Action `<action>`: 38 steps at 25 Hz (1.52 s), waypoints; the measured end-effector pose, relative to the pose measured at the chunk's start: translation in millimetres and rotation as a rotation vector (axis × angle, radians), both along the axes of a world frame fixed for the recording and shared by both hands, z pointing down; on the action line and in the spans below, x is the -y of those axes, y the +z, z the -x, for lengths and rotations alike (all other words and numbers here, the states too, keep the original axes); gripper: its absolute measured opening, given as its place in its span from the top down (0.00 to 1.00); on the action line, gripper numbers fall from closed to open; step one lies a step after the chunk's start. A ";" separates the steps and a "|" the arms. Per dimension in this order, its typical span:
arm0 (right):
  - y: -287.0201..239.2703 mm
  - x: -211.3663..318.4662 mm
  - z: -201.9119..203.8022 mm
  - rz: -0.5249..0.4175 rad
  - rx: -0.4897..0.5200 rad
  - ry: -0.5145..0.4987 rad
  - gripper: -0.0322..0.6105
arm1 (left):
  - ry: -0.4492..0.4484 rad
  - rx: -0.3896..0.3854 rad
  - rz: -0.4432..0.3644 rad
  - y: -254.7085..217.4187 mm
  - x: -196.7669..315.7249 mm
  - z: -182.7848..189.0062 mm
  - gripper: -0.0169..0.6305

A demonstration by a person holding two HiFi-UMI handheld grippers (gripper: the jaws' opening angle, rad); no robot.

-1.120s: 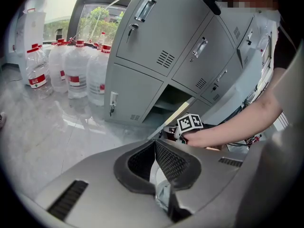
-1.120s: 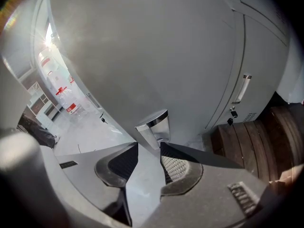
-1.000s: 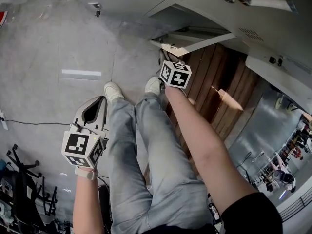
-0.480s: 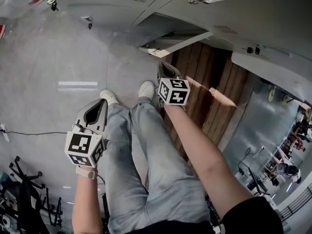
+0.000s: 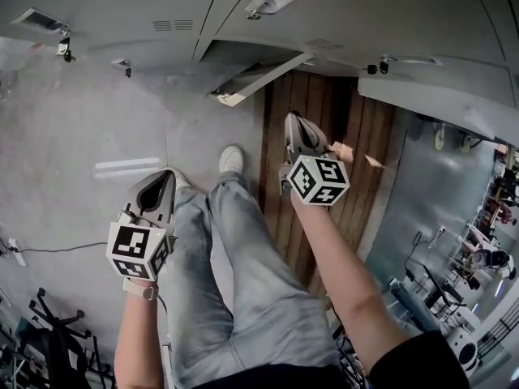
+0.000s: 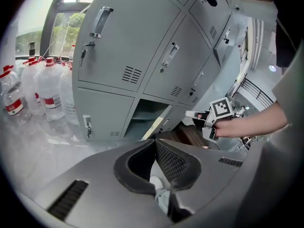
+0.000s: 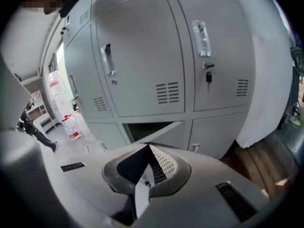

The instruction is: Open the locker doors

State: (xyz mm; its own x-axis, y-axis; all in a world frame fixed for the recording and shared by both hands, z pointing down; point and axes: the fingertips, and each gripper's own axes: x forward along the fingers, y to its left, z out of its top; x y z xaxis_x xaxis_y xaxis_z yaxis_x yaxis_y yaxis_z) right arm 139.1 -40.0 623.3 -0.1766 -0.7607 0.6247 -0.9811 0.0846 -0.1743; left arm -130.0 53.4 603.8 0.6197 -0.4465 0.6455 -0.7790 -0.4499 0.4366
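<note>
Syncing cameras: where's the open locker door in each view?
Head view: open locker door, top centre.
Left gripper view: door edge-on, centre.
Right gripper view: door just below centre.
Shared landmark: wooden planks, right of it.

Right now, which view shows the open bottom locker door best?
Left gripper view: the open locker door stands swung out, with the compartment behind it visible. The right gripper view cuts off its lower part; the head view shows just its top edge from above.
</note>
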 end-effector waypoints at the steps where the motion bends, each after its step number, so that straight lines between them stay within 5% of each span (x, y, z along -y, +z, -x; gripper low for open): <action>1: -13.3 5.6 -11.4 -0.025 -0.002 0.019 0.91 | 0.016 -0.002 -0.007 -4.1 1.3 -4.1 0.95; 8: -101.7 49.1 -88.1 -0.187 -0.075 0.081 0.91 | 0.109 -0.004 -0.056 -32.1 11.7 -42.5 0.95; 18: -167.3 99.0 -139.3 -0.300 -0.132 0.078 0.87 | 0.095 -0.031 -0.078 -51.8 39.2 -85.4 0.95; 25: -176.1 124.9 -154.5 -0.330 -0.135 0.045 0.73 | 0.058 -0.012 -0.071 -46.4 52.9 -84.8 0.95; 38: -185.5 139.2 -137.0 -0.304 -0.105 -0.081 0.65 | 0.019 -0.011 -0.066 -64.2 62.7 -86.5 0.95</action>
State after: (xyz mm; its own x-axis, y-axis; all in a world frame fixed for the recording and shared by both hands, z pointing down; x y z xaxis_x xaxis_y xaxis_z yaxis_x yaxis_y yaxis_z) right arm 276.1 -179.2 437.8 -0.1904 -0.9011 0.3895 -0.9804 0.1954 -0.0271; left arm -43.4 -9.3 539.5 0.6353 -0.4764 0.6078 -0.7655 -0.4926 0.4140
